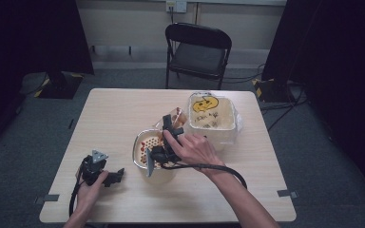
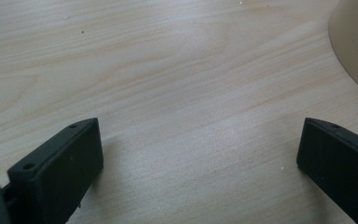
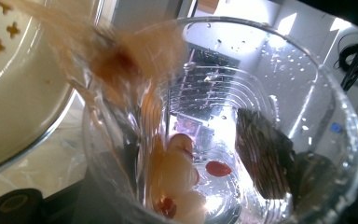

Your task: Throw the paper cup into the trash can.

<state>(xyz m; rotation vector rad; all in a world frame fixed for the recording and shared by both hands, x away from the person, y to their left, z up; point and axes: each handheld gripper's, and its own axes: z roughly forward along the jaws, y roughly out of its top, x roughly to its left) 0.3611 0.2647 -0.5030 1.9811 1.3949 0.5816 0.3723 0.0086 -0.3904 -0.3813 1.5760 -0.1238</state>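
My right gripper (image 1: 170, 124) is shut on a clear glass (image 1: 175, 115), tipped over a cream strainer bowl (image 1: 145, 142) with red cross-shaped holes. In the right gripper view the glass (image 3: 223, 116) lies on its side and brownish liquid (image 3: 112, 60) streams toward the strainer bowl (image 3: 9, 42). Pale pieces (image 3: 179, 168) and a red berry (image 3: 218, 168) lie inside the glass. One dark jaw shows through its wall. My left gripper (image 1: 116, 175) rests on the table at the lower left, open (image 2: 200, 128), with bare wood between its jaws.
A square clear container (image 1: 211, 116) with a yellow figure on it stands just behind the bowl. The bowl's cream side (image 2: 354, 42) lies close to my left gripper. A black folding chair (image 1: 197, 52) stands beyond the wooden table (image 1: 114, 109).
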